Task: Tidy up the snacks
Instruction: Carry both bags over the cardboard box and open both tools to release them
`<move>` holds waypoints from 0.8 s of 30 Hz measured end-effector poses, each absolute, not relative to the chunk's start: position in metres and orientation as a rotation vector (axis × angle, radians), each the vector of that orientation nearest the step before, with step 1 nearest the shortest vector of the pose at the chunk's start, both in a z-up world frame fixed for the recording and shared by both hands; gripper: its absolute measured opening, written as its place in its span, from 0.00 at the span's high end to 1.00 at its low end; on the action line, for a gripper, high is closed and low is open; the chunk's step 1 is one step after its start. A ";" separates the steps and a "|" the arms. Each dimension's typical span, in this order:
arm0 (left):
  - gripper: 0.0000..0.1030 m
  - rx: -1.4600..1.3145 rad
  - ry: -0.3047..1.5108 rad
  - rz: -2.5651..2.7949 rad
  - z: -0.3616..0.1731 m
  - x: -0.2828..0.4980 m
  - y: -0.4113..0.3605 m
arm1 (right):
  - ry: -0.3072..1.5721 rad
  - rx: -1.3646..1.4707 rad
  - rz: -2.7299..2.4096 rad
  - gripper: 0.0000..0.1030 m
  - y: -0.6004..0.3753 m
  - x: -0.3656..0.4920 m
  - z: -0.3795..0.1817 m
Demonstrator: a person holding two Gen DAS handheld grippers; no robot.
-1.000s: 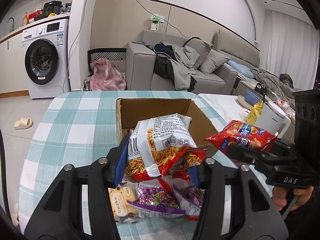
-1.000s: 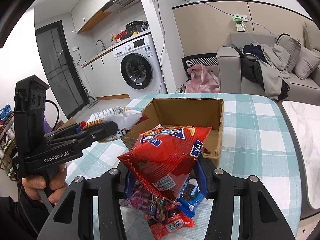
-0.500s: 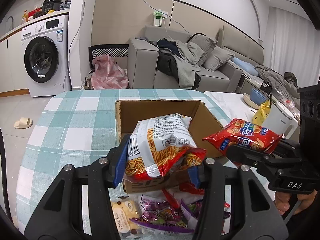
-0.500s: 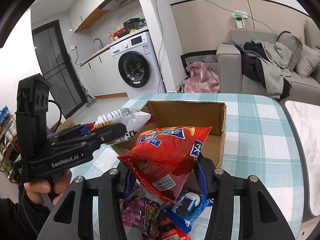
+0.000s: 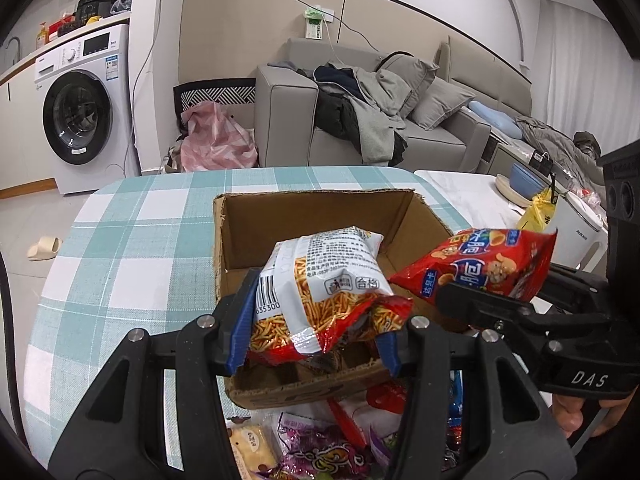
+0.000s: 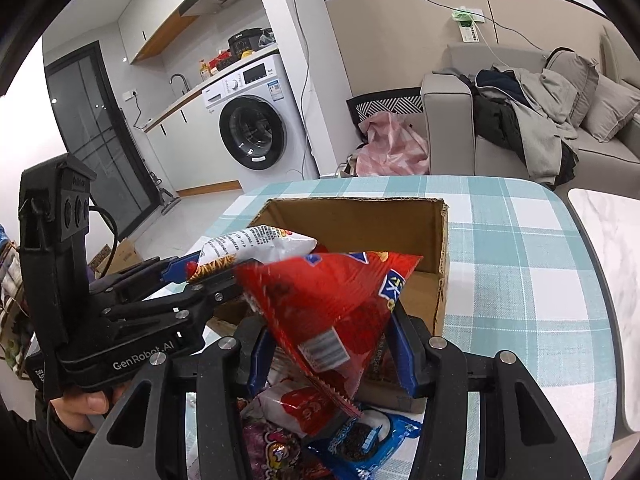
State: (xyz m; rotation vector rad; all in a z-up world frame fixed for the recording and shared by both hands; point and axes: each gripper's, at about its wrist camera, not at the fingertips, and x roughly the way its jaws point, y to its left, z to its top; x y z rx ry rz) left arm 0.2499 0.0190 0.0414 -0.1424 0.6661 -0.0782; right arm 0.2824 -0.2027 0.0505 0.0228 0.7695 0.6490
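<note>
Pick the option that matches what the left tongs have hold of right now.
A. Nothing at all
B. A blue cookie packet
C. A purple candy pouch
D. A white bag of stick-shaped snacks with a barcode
D: the left tongs are clamped on the white bag of stick snacks, its barcode facing the camera, held over the cardboard box; the purple candy pouch lies on the table below.

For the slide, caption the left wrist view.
Left claw grips a white-and-red snack bag over the open brown cardboard box; right claw brings a red crisp packet.
</note>
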 end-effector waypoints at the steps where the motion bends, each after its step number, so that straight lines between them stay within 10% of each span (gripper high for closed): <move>1: 0.53 -0.142 0.667 -0.079 0.040 0.252 0.019 | 0.769 0.019 0.647 0.51 -0.202 0.284 0.050; 24: 0.42 -0.122 0.712 -0.080 0.033 0.257 0.016 | 0.762 -0.023 0.593 0.40 -0.206 0.287 0.045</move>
